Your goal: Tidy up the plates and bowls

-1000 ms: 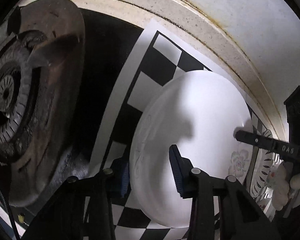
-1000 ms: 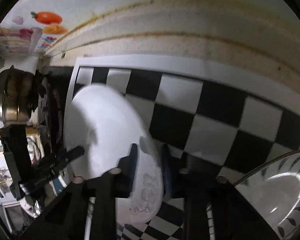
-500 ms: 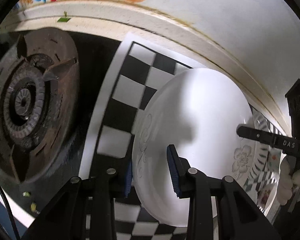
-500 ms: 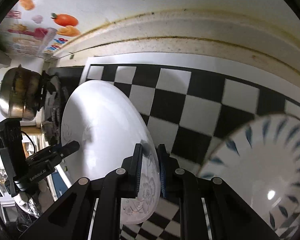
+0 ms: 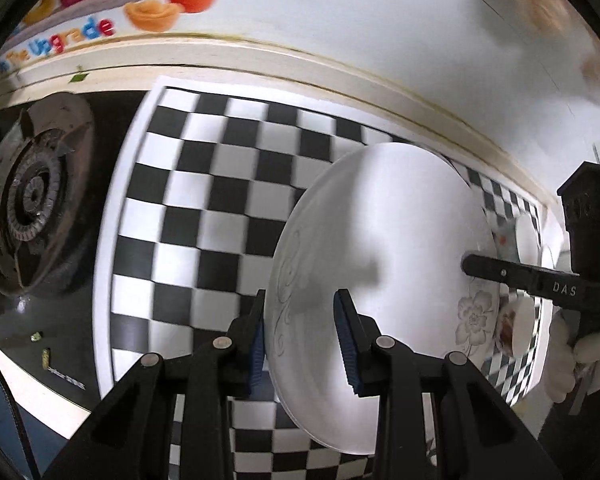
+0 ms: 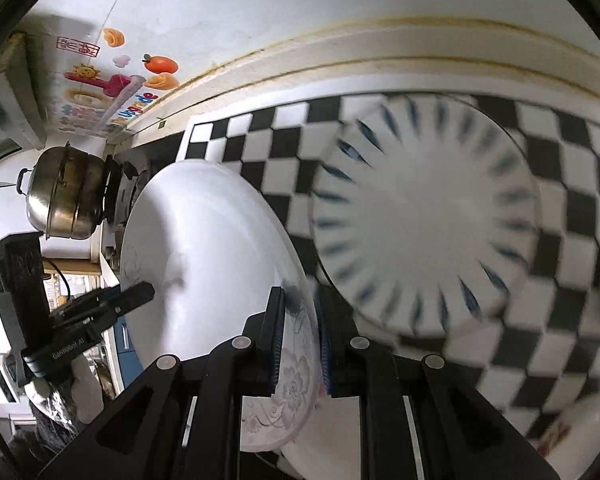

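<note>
White plate (image 5: 384,240): held tilted on edge above the checkered mat (image 5: 204,216), gripped on two opposite sides of its rim; in the left wrist view it fills the 3 to 5 o'clock part of the frame, in the right wrist view the 7 to 9 o'clock part. Grey flower and scroll prints mark its rim.
Left gripper (image 5: 300,336): clenched on the white plate's near rim, one blue pad on the underside and one on the upper face.
Right gripper (image 6: 300,340): clamped on the white plate's flowered rim, pads pressing both faces; in the left wrist view it reaches in from 3 o'clock, carried by a white-gloved hand (image 5: 572,356).
Blue-striped plate (image 6: 420,216): lies flat on the checkered mat, at 2 o'clock from the right gripper, partly behind the white plate's edge; blurred.
Gas burner (image 5: 32,196): at 9 o'clock in the left wrist view, just beside the mat's left border.
Steel pot (image 6: 66,196): at 9 o'clock in the right wrist view, beyond the white plate.
Wall stickers (image 5: 152,4): at 11 o'clock, above the counter's back ledge.
</note>
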`<state>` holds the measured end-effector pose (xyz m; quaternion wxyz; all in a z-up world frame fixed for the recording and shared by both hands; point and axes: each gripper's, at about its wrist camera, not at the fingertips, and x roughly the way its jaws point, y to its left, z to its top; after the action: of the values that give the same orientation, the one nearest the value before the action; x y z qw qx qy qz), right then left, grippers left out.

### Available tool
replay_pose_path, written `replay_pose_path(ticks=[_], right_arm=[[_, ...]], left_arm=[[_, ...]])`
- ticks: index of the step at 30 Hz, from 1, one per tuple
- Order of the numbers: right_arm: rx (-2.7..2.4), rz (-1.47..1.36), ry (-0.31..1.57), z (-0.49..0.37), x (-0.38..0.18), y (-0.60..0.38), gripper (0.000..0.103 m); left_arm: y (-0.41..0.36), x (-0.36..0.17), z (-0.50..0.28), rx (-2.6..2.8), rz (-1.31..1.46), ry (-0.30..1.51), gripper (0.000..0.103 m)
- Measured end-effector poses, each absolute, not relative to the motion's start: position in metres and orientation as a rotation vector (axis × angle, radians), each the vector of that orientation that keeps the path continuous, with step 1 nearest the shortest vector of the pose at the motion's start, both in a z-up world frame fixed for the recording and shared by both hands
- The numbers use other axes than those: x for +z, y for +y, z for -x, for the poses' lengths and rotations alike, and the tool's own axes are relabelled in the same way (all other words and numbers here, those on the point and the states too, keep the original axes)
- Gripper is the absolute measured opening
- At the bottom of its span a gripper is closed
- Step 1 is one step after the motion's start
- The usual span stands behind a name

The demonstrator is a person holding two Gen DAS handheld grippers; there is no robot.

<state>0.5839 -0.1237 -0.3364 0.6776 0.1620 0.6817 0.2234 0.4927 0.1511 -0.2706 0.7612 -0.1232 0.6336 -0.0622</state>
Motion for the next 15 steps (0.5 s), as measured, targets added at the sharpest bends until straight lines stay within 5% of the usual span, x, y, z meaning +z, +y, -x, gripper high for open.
replay_pose_path(ticks=[15], right_arm=[[0.336, -0.428, 1.591, -0.464, -0.375, -0.229, 0.017]], left_arm=[[0.047, -0.327, -0.45, -0.276, 0.104, 1.535, 0.029]])
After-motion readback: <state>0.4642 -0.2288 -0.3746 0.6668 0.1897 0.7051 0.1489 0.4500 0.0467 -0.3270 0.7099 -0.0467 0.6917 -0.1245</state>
